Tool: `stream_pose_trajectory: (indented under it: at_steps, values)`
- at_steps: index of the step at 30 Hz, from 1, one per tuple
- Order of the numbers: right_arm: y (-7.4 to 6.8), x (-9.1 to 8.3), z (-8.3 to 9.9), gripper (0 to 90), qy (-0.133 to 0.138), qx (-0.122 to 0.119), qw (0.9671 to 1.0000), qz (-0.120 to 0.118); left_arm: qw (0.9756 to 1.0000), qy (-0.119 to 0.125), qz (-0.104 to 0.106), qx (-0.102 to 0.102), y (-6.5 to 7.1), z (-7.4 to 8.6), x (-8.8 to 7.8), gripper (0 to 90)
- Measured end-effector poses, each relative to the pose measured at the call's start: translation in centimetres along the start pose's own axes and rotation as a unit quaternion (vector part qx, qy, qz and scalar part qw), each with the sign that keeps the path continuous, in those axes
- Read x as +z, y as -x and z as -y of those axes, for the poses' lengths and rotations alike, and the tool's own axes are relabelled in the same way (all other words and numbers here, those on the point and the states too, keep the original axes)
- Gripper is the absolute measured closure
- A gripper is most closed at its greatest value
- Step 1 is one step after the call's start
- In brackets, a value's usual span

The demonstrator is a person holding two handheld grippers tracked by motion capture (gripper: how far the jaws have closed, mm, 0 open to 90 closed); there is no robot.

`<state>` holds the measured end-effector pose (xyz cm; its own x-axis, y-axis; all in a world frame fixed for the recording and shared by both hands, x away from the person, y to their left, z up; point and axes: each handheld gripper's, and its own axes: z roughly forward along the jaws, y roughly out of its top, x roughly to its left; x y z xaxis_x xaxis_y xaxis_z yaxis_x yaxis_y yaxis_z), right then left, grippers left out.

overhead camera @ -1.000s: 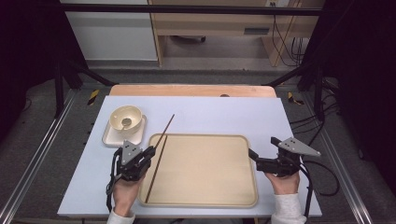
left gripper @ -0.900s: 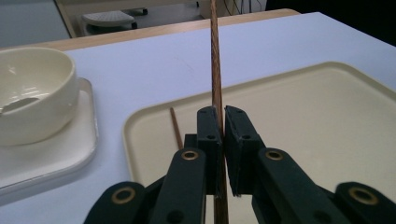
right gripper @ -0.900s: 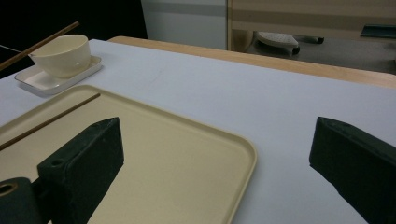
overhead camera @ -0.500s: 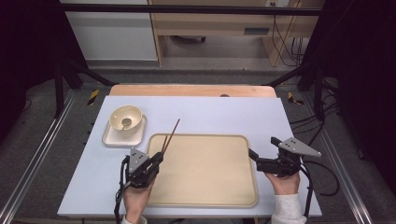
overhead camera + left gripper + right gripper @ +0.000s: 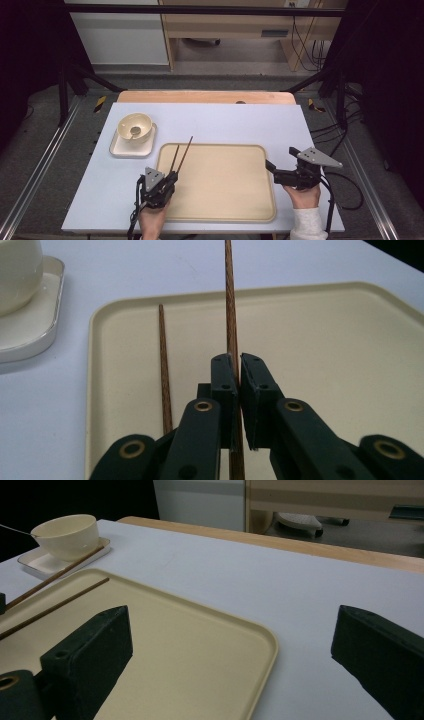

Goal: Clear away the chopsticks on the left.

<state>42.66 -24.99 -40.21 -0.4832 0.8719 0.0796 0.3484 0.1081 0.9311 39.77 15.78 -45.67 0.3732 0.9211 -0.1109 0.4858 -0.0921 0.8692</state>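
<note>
My left gripper [image 5: 169, 177] is shut on a dark wooden chopstick [image 5: 185, 150] that slants up and away over the left part of the beige tray [image 5: 225, 200]. In the left gripper view the jaws [image 5: 237, 367] pinch that chopstick [image 5: 230, 305] near its thick end. A second chopstick [image 5: 164, 365] lies flat on the tray [image 5: 325, 365] just left of it, also visible from above [image 5: 174, 157]. My right gripper [image 5: 278, 158] hovers at the tray's right edge, open and holding nothing; its wide-apart jaws [image 5: 235, 645] frame the tray's corner [image 5: 250, 640].
A cream bowl [image 5: 134, 127] sits on a small white tray [image 5: 120, 149] left of the big tray's far corner, seen too in the right gripper view [image 5: 67, 535]. The light table [image 5: 240, 122] ends in a wooden strip [image 5: 200, 96] at the far side.
My left gripper has moved right and down with the chopstick, from beside the tray's left edge to over its left part. The right gripper has stayed put.
</note>
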Motion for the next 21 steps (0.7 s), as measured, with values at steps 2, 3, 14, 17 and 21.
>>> stream_pose_trajectory:
  at_steps: [2, 3, 14, 17, 21]
  values:
    - [0.0, 0.0, 0.0, 3.5, -0.001, 0.0, 1.0, -0.001, 1.0, -0.006, -0.007, -0.002, -0.1, 0.2, 0.1, 84.6]
    - [0.0, 0.0, 0.0, 3.5, -0.001, 0.0, 1.0, -0.001, 1.0, -0.006, -0.007, -0.002, -0.1, 0.2, 0.1, 84.6]
    - [0.0, 0.1, 0.1, 3.5, -0.004, 0.0, 1.0, 0.0, 0.999, -0.037, -0.024, 0.002, 0.1, 0.9, 1.2, 84.6]
    - [0.0, 0.2, 0.1, 3.5, -0.005, -0.002, 1.0, 0.0, 0.9984, -0.048, -0.029, 0.002, 0.0, 1.2, 1.5, 84.5]
    - [-0.1, 0.2, 0.1, 3.5, -0.006, -0.002, 1.0, 0.0, 0.9979, -0.057, -0.031, 0.001, 0.0, 1.4, 1.8, 84.5]
